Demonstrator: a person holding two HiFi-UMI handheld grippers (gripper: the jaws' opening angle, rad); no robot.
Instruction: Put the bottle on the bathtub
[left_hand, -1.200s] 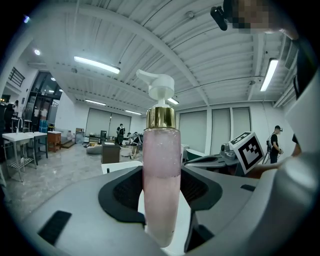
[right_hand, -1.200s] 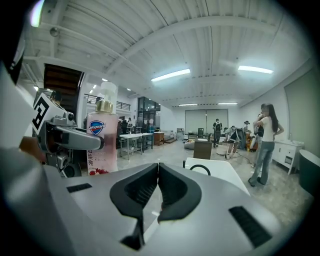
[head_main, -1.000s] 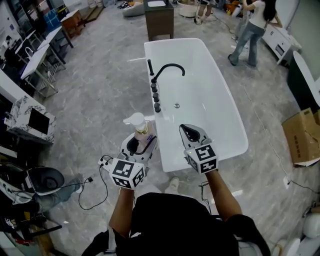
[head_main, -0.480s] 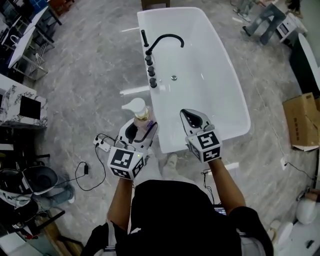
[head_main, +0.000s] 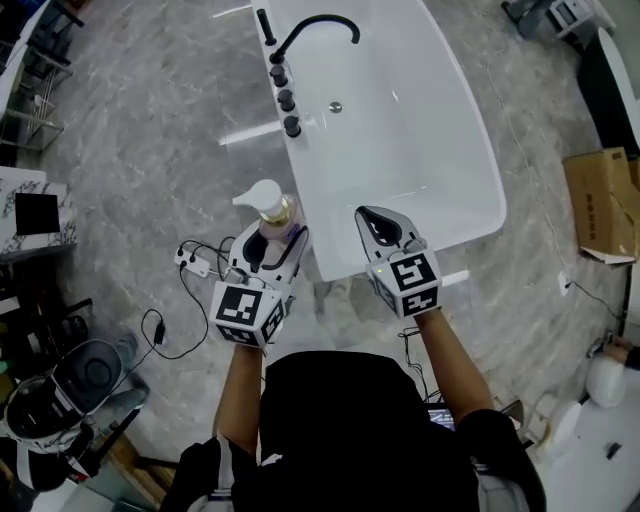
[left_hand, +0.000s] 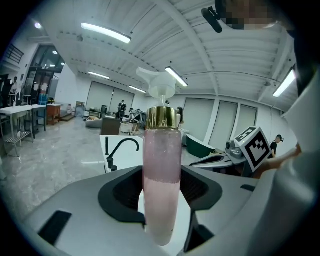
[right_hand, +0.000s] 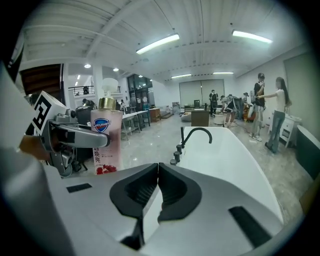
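A clear pump bottle (head_main: 272, 222) of pink liquid, with a gold collar and white pump head, stands upright between the jaws of my left gripper (head_main: 272, 245). In the left gripper view the bottle (left_hand: 161, 180) fills the centre with both jaws pressed on its sides. The left gripper hovers over the floor just left of the white bathtub (head_main: 450, 150). My right gripper (head_main: 385, 225) is shut and empty, above the tub's near rim. From the right gripper view the bottle (right_hand: 107, 140) shows its label at the left, and the bathtub (right_hand: 240, 165) stretches ahead.
A black arched faucet (head_main: 310, 28) and black knobs (head_main: 285, 100) line the tub's left rim. A power strip with cables (head_main: 195, 262) lies on the floor at left. A cardboard box (head_main: 603, 205) sits at right. People stand far off in the right gripper view.
The view has tilted further down, so the tub and faucet have shifted up in the head view. Both grippers hold about the same pose, the left still gripping the bottle.
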